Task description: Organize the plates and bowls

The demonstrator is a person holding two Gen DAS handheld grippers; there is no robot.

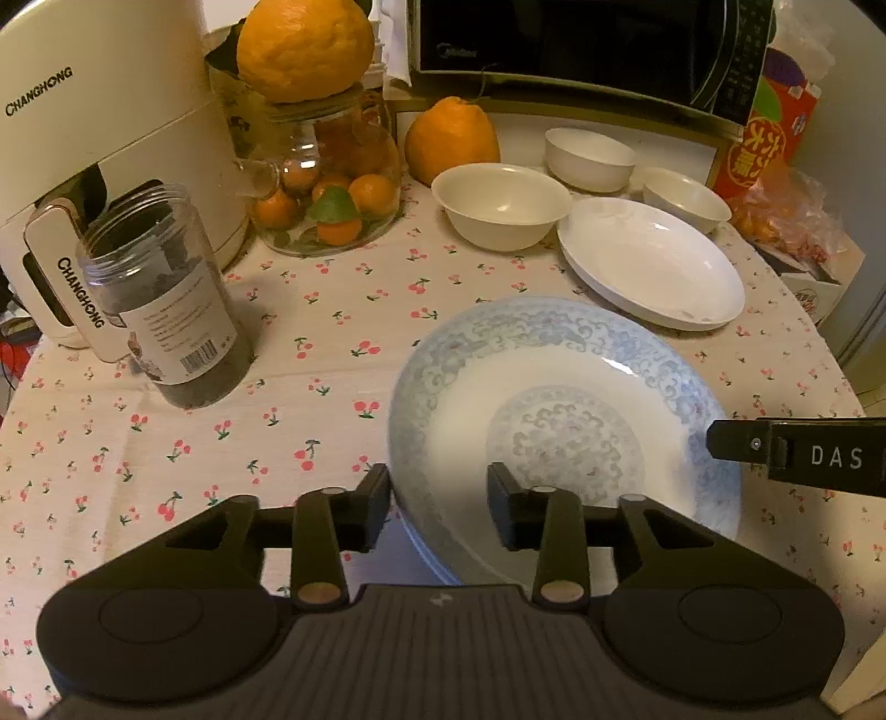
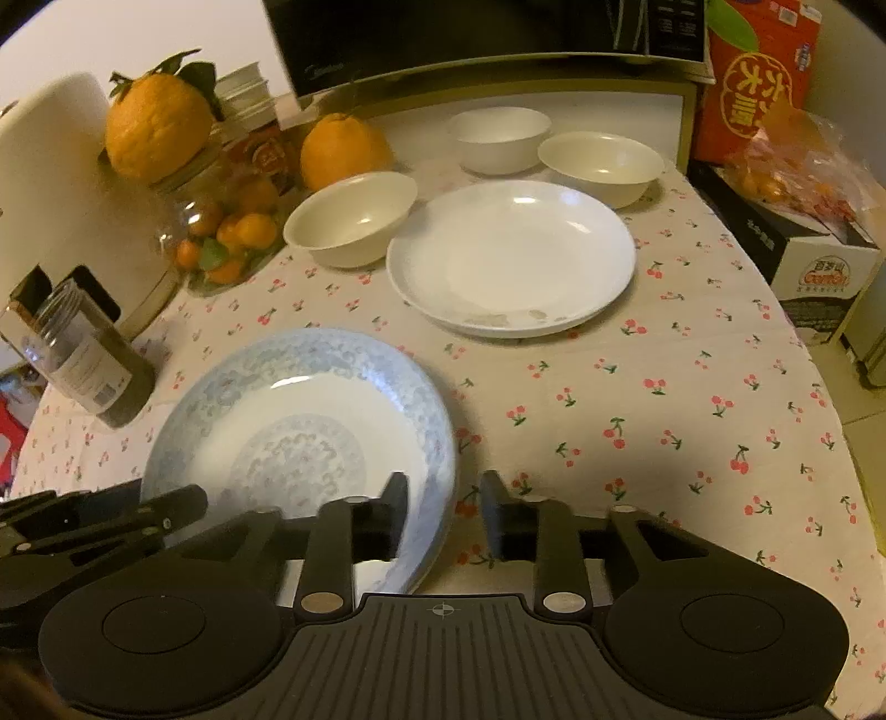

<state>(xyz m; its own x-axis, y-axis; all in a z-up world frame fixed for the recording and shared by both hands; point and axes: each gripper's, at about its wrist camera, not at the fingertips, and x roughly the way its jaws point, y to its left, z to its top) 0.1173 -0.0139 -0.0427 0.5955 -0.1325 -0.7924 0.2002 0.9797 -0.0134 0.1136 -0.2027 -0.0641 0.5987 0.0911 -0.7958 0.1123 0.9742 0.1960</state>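
A blue-patterned plate (image 1: 559, 421) (image 2: 299, 421) is near the table's front, its near edge tilted up. My left gripper (image 1: 440, 498) is open, its jaws astride the plate's left rim. My right gripper (image 2: 443, 512) is open, astride the plate's right rim; its finger also shows in the left wrist view (image 1: 797, 451). A plain white plate (image 1: 650, 263) (image 2: 512, 257) lies behind. Three white bowls stand at the back: one left (image 1: 501, 205) (image 2: 351, 216), one middle (image 1: 590, 158) (image 2: 501, 138), one right (image 1: 686, 199) (image 2: 601, 166).
A dark jar (image 1: 166, 299) and a white Changhong appliance (image 1: 94, 138) stand left. A glass jar of small oranges (image 1: 326, 194) carries a big orange (image 1: 304, 47); another orange (image 1: 451, 138) sits by the microwave (image 1: 587, 50). Boxes and bags (image 2: 797, 183) crowd the right edge.
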